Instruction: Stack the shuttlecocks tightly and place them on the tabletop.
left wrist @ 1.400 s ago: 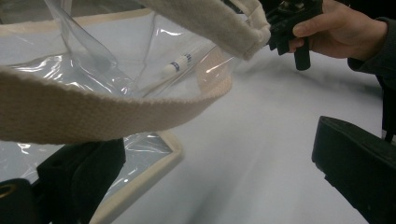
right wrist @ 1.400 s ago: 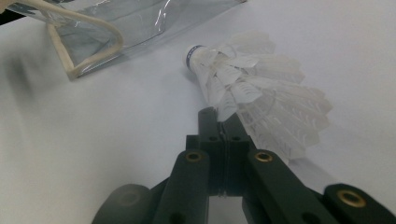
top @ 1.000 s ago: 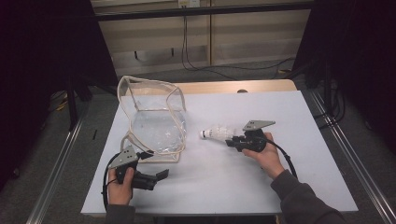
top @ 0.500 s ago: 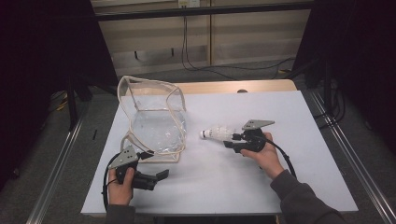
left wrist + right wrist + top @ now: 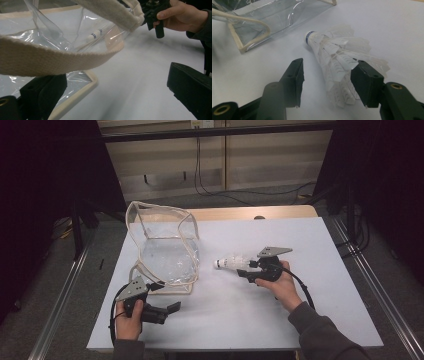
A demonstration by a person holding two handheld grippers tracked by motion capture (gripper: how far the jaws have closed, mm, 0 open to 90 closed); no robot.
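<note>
1. The left tool (image 5: 172,308) is black, with blocky jaws and a grey three-cornered plate bolted on top.
2. A black cable loops from its rear, at 9 o'clock of the hand.
3. The right tool (image 5: 327,82) has matt black jaws with small screw holes and brass-ringed pivot holes.
4. Its black cable trails toward 5 o'clock.
5. The right arm wears a dark grey sleeve (image 5: 320,337) with a ribbed cuff.

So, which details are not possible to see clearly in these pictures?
- Shuttlecock: its feather ends pass behind the right gripper jaw, right gripper view.
- Clear bag: the strap covers much of it, left gripper view.
- Print on the shuttlecock's blue band: too small to read.
</note>
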